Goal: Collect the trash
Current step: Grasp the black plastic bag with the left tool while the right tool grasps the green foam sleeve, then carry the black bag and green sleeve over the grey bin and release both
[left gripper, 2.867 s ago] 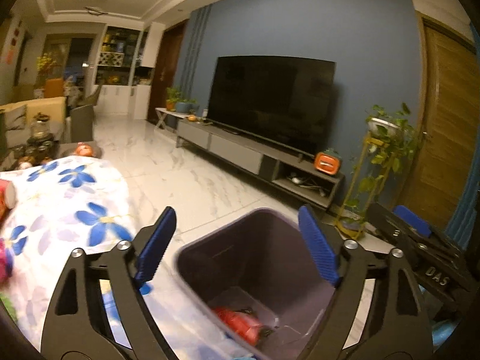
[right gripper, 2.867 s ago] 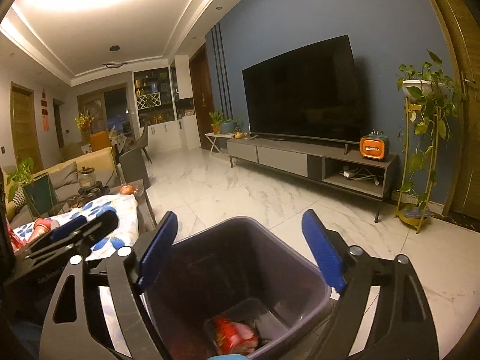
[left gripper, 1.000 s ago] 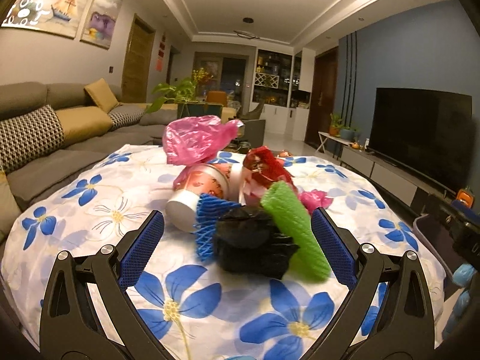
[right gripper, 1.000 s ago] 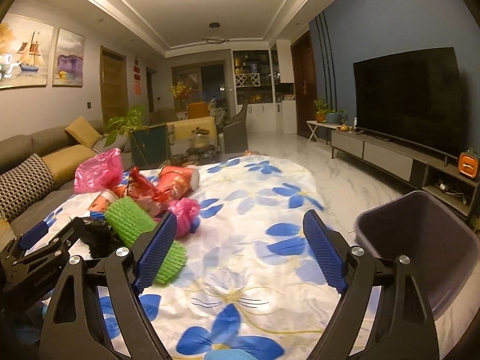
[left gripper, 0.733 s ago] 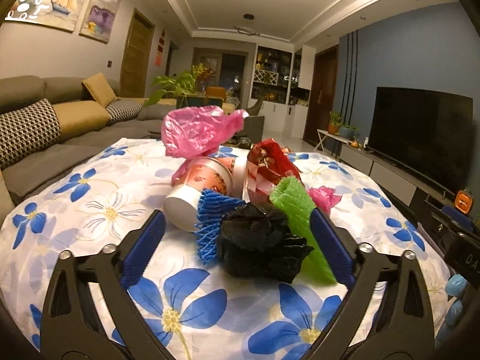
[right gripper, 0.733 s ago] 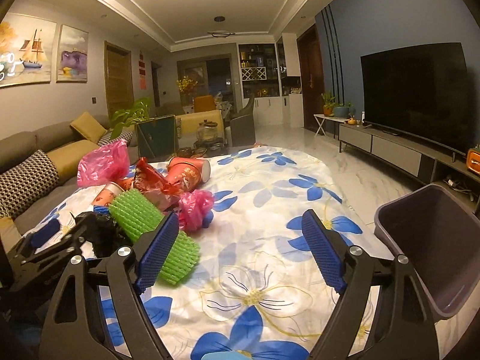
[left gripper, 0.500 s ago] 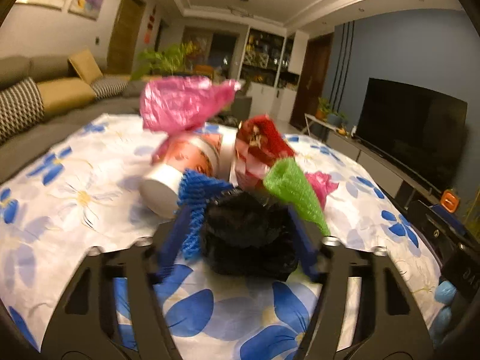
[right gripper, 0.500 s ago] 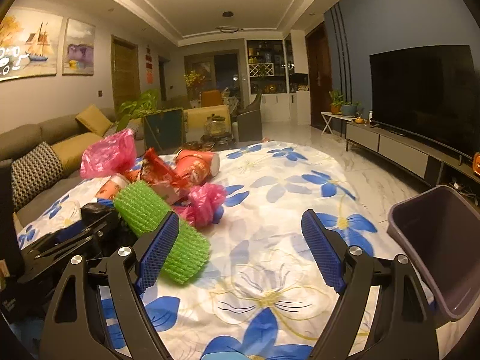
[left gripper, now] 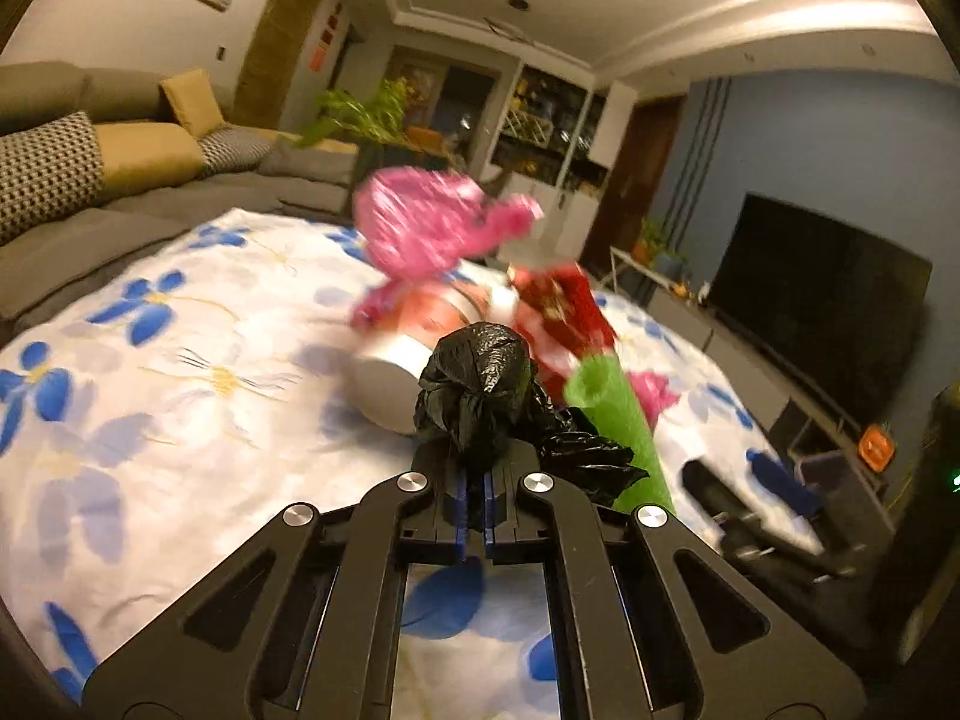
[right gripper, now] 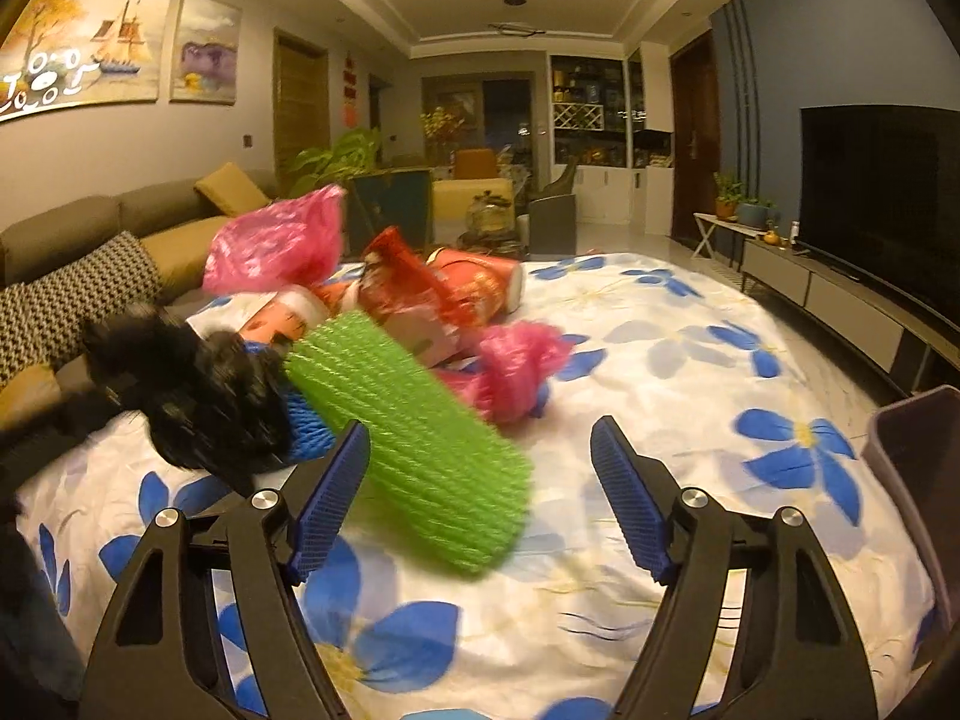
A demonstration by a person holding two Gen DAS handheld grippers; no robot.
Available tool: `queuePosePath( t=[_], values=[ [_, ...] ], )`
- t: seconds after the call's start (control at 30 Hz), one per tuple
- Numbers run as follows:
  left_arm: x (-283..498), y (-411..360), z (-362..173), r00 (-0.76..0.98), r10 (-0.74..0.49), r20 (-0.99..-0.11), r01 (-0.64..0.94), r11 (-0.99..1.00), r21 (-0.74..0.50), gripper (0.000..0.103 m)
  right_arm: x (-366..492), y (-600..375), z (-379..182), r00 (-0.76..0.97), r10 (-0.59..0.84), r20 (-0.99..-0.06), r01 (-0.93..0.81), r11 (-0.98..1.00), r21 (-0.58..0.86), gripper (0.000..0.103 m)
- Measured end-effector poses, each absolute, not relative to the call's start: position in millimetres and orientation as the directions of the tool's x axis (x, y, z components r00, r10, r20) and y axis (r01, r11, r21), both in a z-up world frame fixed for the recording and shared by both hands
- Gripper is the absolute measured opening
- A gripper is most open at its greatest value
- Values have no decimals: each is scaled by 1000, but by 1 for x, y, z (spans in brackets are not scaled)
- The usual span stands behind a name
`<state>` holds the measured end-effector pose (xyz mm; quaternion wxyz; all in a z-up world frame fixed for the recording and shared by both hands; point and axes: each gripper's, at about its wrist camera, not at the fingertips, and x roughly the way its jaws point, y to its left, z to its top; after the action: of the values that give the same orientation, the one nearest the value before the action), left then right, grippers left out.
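Left gripper (left gripper: pixel 474 501) clenched on crumpled black plastic bag (left gripper: pixel 480 390), beside green foam-net sleeve (right gripper: pixel 414 438); right gripper (right gripper: pixel 480 498) released, empty.

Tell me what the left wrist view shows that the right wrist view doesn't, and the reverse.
Only the left wrist view shows the left gripper shut on the black bag. Only the right wrist view shows the open right gripper, the blue net and the bin. Both show the black bag, green net, pink bag and flowered cloth.
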<state>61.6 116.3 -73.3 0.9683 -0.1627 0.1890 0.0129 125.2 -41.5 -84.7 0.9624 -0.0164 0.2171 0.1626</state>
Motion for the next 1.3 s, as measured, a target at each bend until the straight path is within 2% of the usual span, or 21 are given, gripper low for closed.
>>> queuePosePath(
  t=[0.13, 0.27, 0.33, 0.37, 0.4, 0.43, 0.5, 0.57, 0.93, 1.3],
  values=[
    [46, 134, -64, 942, -8, -336, -113, 934, -339, 2, 130, -21, -90, 836, 330, -438, -357, 934, 23, 74],
    [40, 142, -60, 944, 17, -328, -134, 932, -336, 2, 141, -5, -96, 801, 341, -493, -382, 924, 19, 74],
    [40, 143, -59, 944, 17, -329, -135, 931, -338, 2, 147, 0, -99, 794, 312, -521, -365, 931, 2, 62],
    [39, 144, -59, 944, 18, -329, -135, 931, -339, 2, 149, -1, -100, 790, 308, -531, -361, 933, 3, 47],
    [40, 145, -59, 944, 17, -330, -135, 931, -340, 2, 149, -1, -101, 788, 302, -537, -354, 935, 6, 37],
    [38, 145, -60, 944, 16, -331, -135, 931, -340, 2, 149, -3, -100, 787, 305, -536, -353, 935, 14, 34],
    [37, 145, -60, 943, 14, -331, -134, 931, -340, 2, 145, -7, -98, 794, 317, -519, -360, 933, 18, 22],
    [37, 144, -59, 944, 14, -331, -132, 932, -337, 2, 140, -10, -95, 808, 318, -496, -364, 931, 4, 16],
    [33, 120, -49, 950, -33, -312, -73, 944, -322, 2, 111, -57, -65, 821, 366, -438, -369, 926, 82, 14],
    [39, 62, -38, 943, -163, -290, 79, 956, -282, 2, 87, -122, -45, 875, 279, -396, -251, 960, 123, 14]
  ],
)
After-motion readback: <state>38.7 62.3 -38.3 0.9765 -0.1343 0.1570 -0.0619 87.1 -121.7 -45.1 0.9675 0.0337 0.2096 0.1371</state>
